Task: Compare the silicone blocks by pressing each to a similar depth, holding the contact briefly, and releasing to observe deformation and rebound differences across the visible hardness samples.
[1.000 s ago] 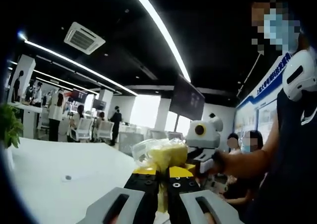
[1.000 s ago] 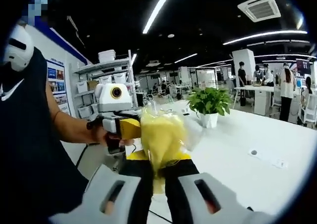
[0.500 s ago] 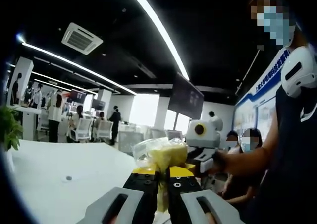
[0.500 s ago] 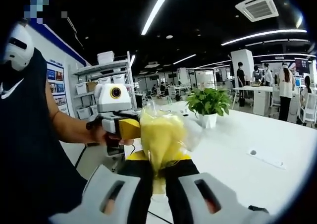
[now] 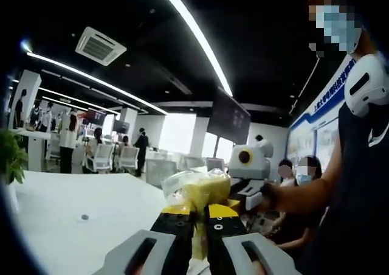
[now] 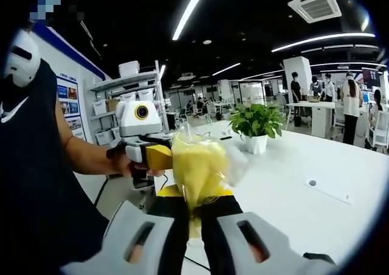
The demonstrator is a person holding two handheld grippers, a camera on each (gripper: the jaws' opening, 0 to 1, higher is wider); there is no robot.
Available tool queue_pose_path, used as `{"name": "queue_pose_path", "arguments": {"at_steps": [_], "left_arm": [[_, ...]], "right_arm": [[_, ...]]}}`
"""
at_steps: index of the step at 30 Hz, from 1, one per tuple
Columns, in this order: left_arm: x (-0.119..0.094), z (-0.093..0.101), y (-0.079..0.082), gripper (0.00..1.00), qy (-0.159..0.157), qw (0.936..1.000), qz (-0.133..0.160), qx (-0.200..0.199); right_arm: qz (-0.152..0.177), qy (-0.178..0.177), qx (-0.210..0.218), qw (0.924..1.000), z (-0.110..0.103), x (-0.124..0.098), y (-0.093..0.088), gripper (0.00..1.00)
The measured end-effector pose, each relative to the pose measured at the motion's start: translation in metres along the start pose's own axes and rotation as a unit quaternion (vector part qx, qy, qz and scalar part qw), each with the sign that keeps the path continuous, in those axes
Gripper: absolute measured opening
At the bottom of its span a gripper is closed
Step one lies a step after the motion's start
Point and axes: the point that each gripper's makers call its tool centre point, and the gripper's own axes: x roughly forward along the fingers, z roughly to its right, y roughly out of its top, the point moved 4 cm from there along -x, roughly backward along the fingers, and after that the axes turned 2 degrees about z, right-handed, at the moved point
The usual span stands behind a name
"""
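Yellow stuff in a crinkly clear plastic bag (image 5: 197,190) is the thing both grippers have hold of, lifted up above the white table (image 5: 91,205). In the left gripper view, the left gripper (image 5: 196,217) has its two yellow-tipped jaws squeezed together on the lower part of the bag, with the bag bulging out just past the tips. The right gripper (image 5: 246,196) comes in from beyond the bag, held in a person's hand, touching the bag's far side.

Same deal in the right gripper view: the right gripper (image 6: 194,202) has its jaws pinched on the bag's (image 6: 199,165) bottom, and the left gripper (image 6: 155,157) is pressed against the bag's side, with a hand (image 6: 124,164) wrapped around it. Can't tell if what's inside the bag is one block or several.

A potted plant (image 6: 255,126) sits on the table (image 6: 292,196) well behind the bag, with people standing further back.
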Motion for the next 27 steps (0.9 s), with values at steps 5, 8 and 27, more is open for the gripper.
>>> {"name": "queue_pose_path", "arguments": {"at_steps": [5, 8, 27], "left_arm": [[-0.0013, -0.0002, -0.0004, 0.05, -0.002, 1.0, 0.0, -0.006], [-0.0017, -0.0004, -0.0005, 0.05, -0.001, 1.0, -0.002, -0.004], [-0.0025, 0.0, -0.0033, 0.06, 0.001, 1.0, -0.005, 0.002]], "right_arm": [[-0.006, 0.004, 0.002, 1.0, -0.0013, -0.0002, -0.0001, 0.0], [-0.008, 0.003, 0.001, 1.0, -0.0011, 0.0001, -0.001, 0.0], [-0.013, 0.007, -0.004, 0.9999, -0.0021, -0.0011, -0.0043, 0.0]]}}
